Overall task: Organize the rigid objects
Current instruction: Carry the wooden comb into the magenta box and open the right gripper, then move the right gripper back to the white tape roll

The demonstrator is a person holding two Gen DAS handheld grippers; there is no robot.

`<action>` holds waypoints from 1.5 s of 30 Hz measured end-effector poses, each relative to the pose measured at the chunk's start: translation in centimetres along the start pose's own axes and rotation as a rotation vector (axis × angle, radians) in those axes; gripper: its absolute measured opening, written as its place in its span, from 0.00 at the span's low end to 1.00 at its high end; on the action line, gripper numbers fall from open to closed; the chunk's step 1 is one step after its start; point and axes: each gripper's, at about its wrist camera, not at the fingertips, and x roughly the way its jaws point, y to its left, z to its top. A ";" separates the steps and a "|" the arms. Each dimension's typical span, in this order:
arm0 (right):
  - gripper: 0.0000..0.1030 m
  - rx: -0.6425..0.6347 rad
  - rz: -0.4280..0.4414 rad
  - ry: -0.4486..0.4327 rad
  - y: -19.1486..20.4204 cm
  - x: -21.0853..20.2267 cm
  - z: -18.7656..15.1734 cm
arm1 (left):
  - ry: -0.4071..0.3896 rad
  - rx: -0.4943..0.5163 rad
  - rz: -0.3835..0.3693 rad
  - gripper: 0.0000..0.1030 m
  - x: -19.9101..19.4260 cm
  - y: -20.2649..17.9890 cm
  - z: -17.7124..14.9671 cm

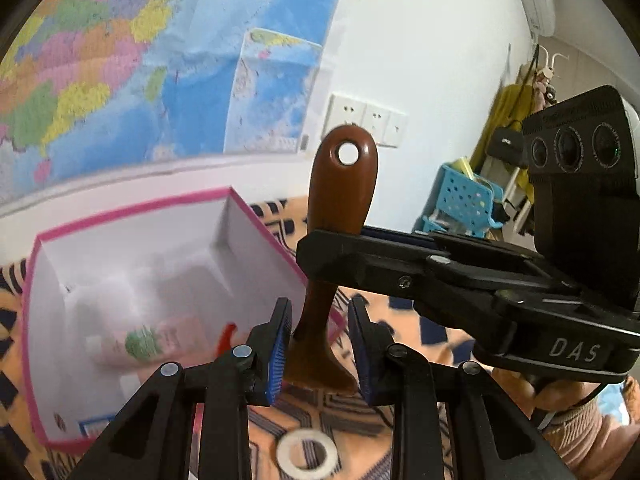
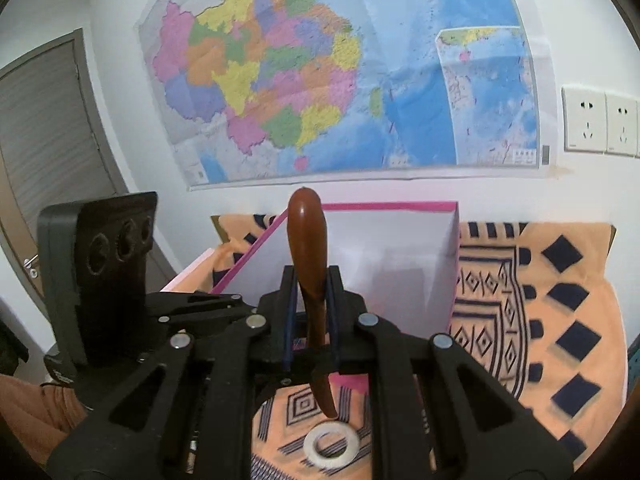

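Observation:
A brown wooden spoon-like utensil (image 1: 344, 208) with a hole in its handle end stands upright in the air. My right gripper (image 2: 314, 288) is shut on the utensil (image 2: 310, 240); its fingers (image 1: 332, 256) cross the left wrist view clamping the handle. My left gripper (image 1: 320, 344) is open, its blue pads either side of the utensil's lower end without touching. A pink-rimmed white box (image 1: 132, 272) stands to the left, holding a green-and-pink item (image 1: 148, 342) and a red piece (image 1: 226, 336). The box also shows in the right wrist view (image 2: 400, 264).
A white ring (image 1: 306, 454) lies on the orange patterned cloth (image 2: 560, 320) below both grippers, also seen in the right wrist view (image 2: 330, 444). A map (image 2: 340, 72) and wall sockets (image 2: 596, 120) hang behind. A blue plastic basket (image 1: 464, 200) stands far right.

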 end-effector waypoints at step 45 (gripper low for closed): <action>0.33 0.160 -0.048 0.090 -5.8 3.8 -2.8 | 0.111 -0.134 0.092 0.35 4.5 5.2 -1.8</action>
